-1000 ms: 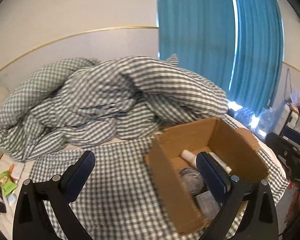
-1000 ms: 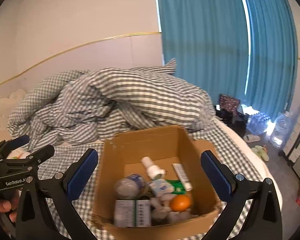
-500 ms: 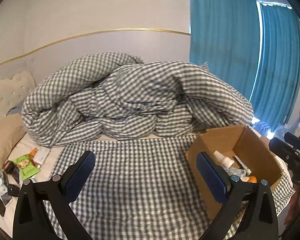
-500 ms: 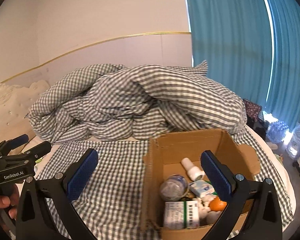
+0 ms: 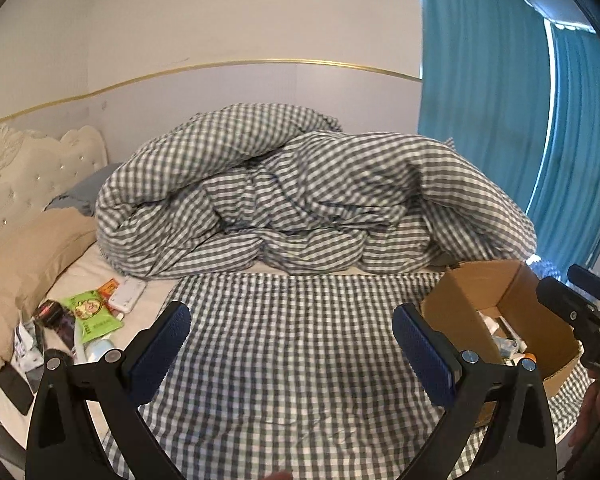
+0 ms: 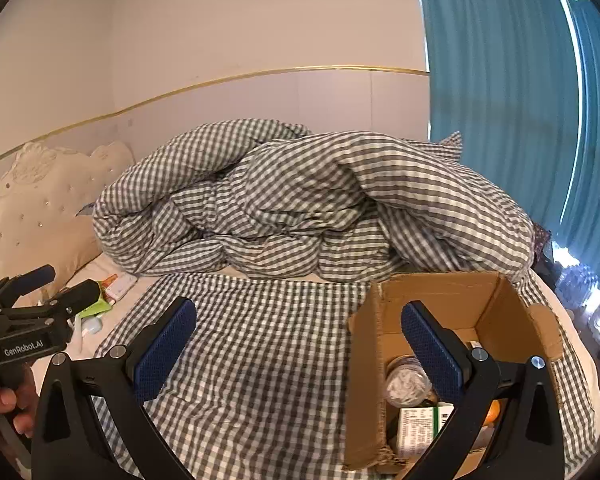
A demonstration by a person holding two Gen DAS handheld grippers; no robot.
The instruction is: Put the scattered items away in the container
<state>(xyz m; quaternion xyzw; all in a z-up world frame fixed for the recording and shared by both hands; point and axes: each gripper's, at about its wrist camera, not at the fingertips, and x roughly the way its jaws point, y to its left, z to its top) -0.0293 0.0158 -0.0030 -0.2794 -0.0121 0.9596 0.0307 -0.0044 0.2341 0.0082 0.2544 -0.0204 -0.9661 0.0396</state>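
1. a bed covered by a grey-and-white checked sheet (image 5: 284, 352) is shown, with a bunched checked duvet (image 5: 308, 196) piled against the wall behind it.
2. the left gripper (image 5: 288, 344) is held above the bare middle of the sheet, its blue-padded fingers spread wide and nothing gripped between them.
3. the right gripper (image 6: 296, 340) is likewise held wide open and empty, with its right finger in front of the box opening.
4. an open cardboard box (image 6: 364, 364), the container, is set on the sheet at the right side of the bed, probably so that it can be reached from the mattress edge.
5. inside the box a clear lidded jar (image 6: 406, 380), a green-and-white carton (image 6: 418, 424) and something orange (image 6: 494, 410) are seen, packed close together.
6. the scattered items (image 5: 96, 312) are left on the bare mattress at the far left, beside a beige pillow (image 5: 24, 248): a green packet, a white flat pack, dark small objects.
7. the left gripper is judged to be aimed toward that pile, well apart from the box.
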